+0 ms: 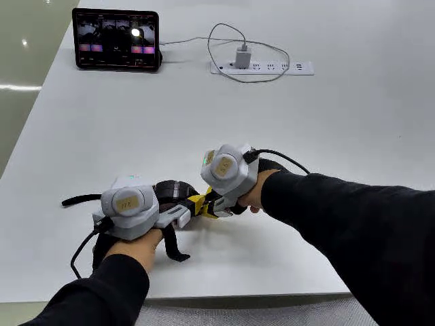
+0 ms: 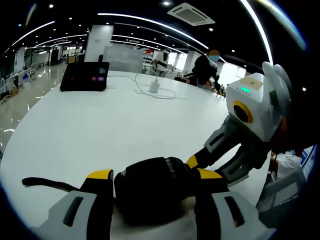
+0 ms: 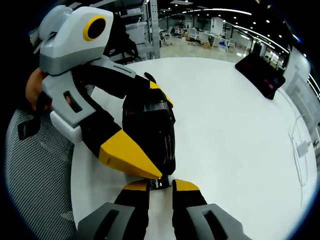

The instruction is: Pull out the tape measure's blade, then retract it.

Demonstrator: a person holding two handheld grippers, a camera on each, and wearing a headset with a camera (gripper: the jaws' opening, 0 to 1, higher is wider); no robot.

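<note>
White surface [image 1: 204, 102], open office; tablet [image 1: 117, 39] and power strip [image 1: 272, 67] at far edge. Your left tongs [image 2: 154, 176] clamp the tape measure [image 1: 172, 193] near you; right tongs [image 3: 161, 185] pinch its blade tip [image 3: 160, 181], forearms converging.

Nothing can be read. The tan label [image 1: 127, 202] on the left gripper [image 2: 155, 175] and the tan label [image 1: 223, 165] on the right gripper [image 3: 161, 185] bear blurred print. The screen of the far-left tablet [image 1: 117, 39] is also illegible.

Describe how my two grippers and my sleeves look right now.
The left gripper and right gripper match: pale grey rounded bodies, grey-and-black jaws tipped in yellow, and a tan sticker on top. A black cable trails from each. The sleeves are long and black.
</note>
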